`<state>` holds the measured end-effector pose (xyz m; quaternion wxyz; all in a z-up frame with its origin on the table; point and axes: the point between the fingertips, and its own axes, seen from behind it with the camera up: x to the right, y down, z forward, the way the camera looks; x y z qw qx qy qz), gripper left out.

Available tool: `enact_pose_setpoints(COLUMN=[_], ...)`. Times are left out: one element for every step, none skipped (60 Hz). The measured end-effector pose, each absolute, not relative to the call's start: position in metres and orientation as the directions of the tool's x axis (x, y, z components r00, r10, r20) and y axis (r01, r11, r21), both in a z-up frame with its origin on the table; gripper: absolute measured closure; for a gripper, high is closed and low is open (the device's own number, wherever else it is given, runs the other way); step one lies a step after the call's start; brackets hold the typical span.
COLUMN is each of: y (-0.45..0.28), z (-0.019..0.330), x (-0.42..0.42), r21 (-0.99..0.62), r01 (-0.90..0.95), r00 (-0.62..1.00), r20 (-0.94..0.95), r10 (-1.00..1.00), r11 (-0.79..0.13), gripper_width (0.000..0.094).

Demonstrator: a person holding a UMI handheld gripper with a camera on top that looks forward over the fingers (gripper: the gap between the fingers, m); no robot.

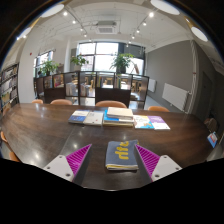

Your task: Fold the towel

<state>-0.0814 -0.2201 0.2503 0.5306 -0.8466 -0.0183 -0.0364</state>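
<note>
Plainly, the tongs (112, 162) stand apart, their two fingers spread wide with the magenta pads (80, 158) facing inward and nothing pressed between them. Between the fingers, resting on its own on the dark wooden table (45, 130), lies a small folded grey towel (121, 155) with yellow lettering on its upper face; there is a gap between it and the pad on either side, so neither finger touches it. It sits a little nearer the right finger than the left.

Beyond the tongs, well apart from the towel and further across the table, a row of books and pamphlets (118, 119) lies flat: bluish covers to the left, a small stack with an orange band in the middle, paler sheets to the right. Past the far edge of the table the rounded backs of several orange-brown chairs (110, 104) show. Further still stands a low dark shelving unit (95, 88) with leafy potted plants (122, 62) on top of it, in front of large bright windows (98, 52). Ceiling lamps (74, 21) glow overhead, and a bookcase stands far off to the left of the tongs.
</note>
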Motion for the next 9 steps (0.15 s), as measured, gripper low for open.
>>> enact_pose_setpoints(y=[-0.222, -0.225, -0.227, -0.229, -0.232, -0.234, -0.236, -0.239, -0.241], z=[0.251, 0.253, 0.253, 0.253, 0.253, 0.253, 0.253, 0.253, 0.253], x=[-0.082, -0.081, -0.081, -0.081, -0.081, -0.081, -0.08, -0.08, -0.081], r21=[-0.899, -0.9, -0.9, -0.898, -0.897, -0.896, -0.895, -0.894, -0.893], r01=[0.065, 0.062, 0.062, 0.063, 0.065, 0.067, 0.07, 0.072, 0.072], r00=[0.997, 0.997, 0.996, 0.996, 0.996, 0.996, 0.995, 0.995, 0.995], r20=[0.078, 0.078, 0.08, 0.082, 0.085, 0.088, 0.092, 0.095, 0.096], r10=[-0.014, -0.02, -0.024, -0.025, -0.026, -0.028, -0.03, -0.031, -0.031], r11=[-0.434, -0.432, -0.432, -0.435, -0.437, -0.439, -0.44, -0.442, -0.444], gripper_width=[0.0091, 0.0092, 0.0094, 0.0094, 0.0093, 0.0096, 0.0093, 0.0093, 0.0095])
